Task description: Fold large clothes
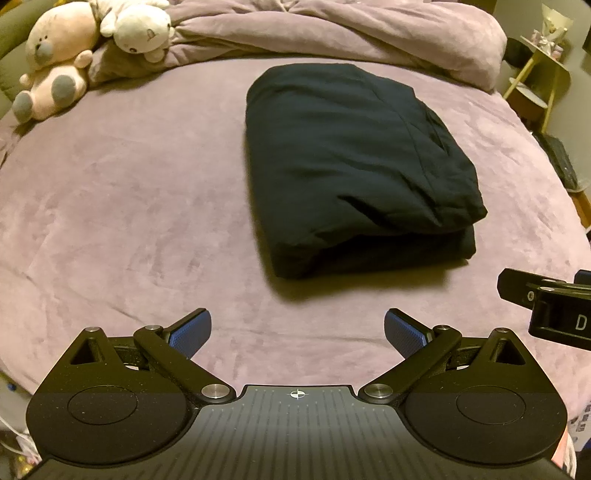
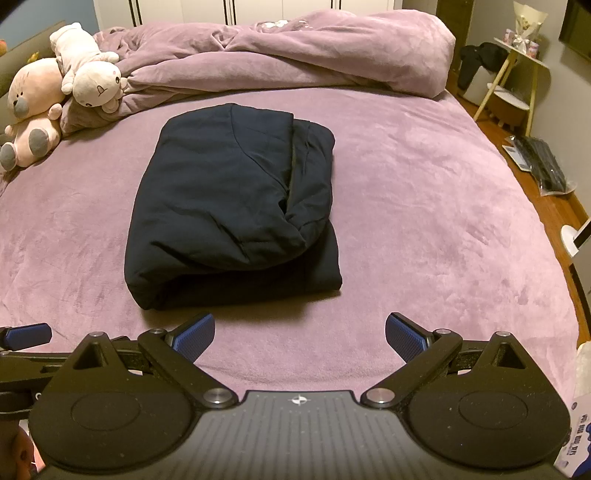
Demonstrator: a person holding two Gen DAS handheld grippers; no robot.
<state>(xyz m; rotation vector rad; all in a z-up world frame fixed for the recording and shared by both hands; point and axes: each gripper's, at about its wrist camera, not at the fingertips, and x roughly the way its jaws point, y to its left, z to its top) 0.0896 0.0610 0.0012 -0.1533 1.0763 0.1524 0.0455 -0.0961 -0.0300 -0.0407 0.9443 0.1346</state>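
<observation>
Not much writing to read here: a white letter "D" sits on the body of the right gripper (image 1: 546, 306) where it pokes in at the edge of the left wrist view, and there's blue print on a white package (image 2: 580, 439) at the lower right corner of the right wrist view, too small to make out.

The dark garment (image 1: 354, 166) lies folded into a thick bundle on the purple bed sheet (image 1: 129, 221), well ahead of both tools and touching neither. The left gripper (image 1: 297, 332) has its jaws spread wide, blue pads (image 1: 190, 332) apart and nothing between them. Same story on the right side: jaws spread over bare sheet, holding nothing.

Only the right wrist view shows the white wardrobe doors (image 2: 229, 11) behind the bed and the dark flat items on the wooden floor (image 2: 546, 166). Both views catch the two plush toys (image 2: 55, 92) against the rumpled duvet (image 2: 295, 55), and a small side table (image 2: 517, 70).
</observation>
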